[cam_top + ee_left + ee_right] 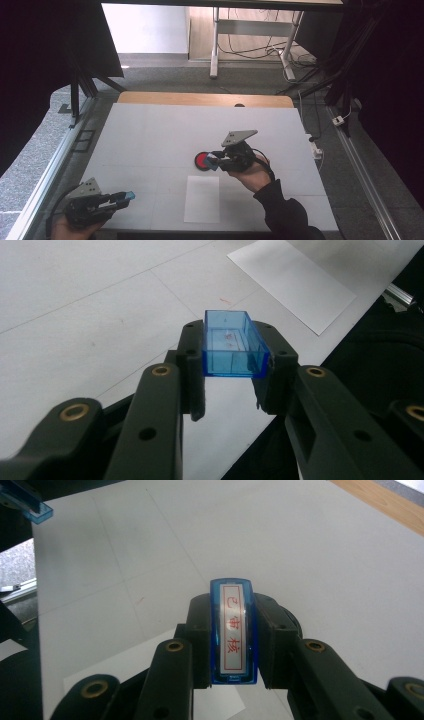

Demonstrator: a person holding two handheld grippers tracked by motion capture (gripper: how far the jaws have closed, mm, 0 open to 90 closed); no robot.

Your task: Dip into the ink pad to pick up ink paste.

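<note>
The work in hand was stamping. The right gripper [216,161] pinched a blue stamp [234,632] between its two jaws, which pressed on its long sides. In the right gripper view the stamp's label with red characters faced the camera, so the printing face probably looked away, toward the table. In the high view this gripper was near the middle of the table [150,135], with the stamp just beside or over the red ink pad [201,160]; I could not tell if they touched. I judged that the stamp was held there to take ink.

The left gripper [124,196] was at the near left corner of the table. Its jaws were closed on a clear blue cap [232,343], which was empty and open to the far side. It was probably the stamp's cover, kept away from the work so that it would not disturb it and could be put back later.

A white paper [202,198] lay flat on the table, just near of the pad. It seemed to be placed close so that the inked stamp needed only a short move to press on it.
</note>
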